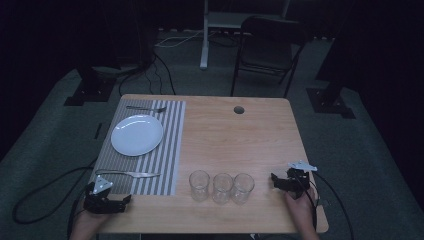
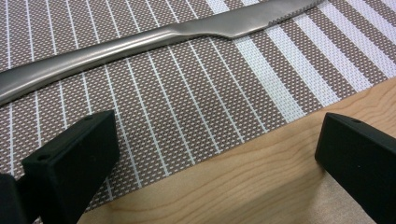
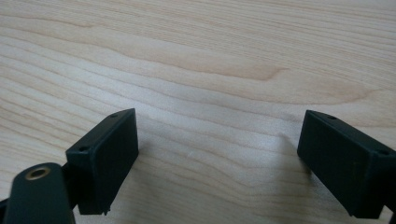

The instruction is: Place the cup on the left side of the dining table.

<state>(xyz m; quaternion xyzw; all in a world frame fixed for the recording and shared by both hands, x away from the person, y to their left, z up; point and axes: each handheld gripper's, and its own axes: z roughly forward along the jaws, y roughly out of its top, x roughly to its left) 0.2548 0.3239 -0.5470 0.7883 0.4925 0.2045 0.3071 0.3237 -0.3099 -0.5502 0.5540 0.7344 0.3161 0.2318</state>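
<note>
Desk (image 1: 240,145) of pale wood carries a striped mat (image 1: 170,150) on its left part, with a white plate (image 1: 137,135) and a fork (image 1: 146,108) on it, and three glasses (image 1: 221,187) in a row near the front edge. The knife (image 2: 140,42) lies on the mat's near end, just beyond the left tool (image 2: 217,154), whose jaws stand spread and empty over the mat's edge. The right tool (image 3: 217,154), released too, sits over bare wood right of the glasses.

The knife (image 2: 140,44) is cut off at both ends by the left gripper view's edges. The fork (image 1: 146,108) is rendered too small for its tines to be counted.
</note>
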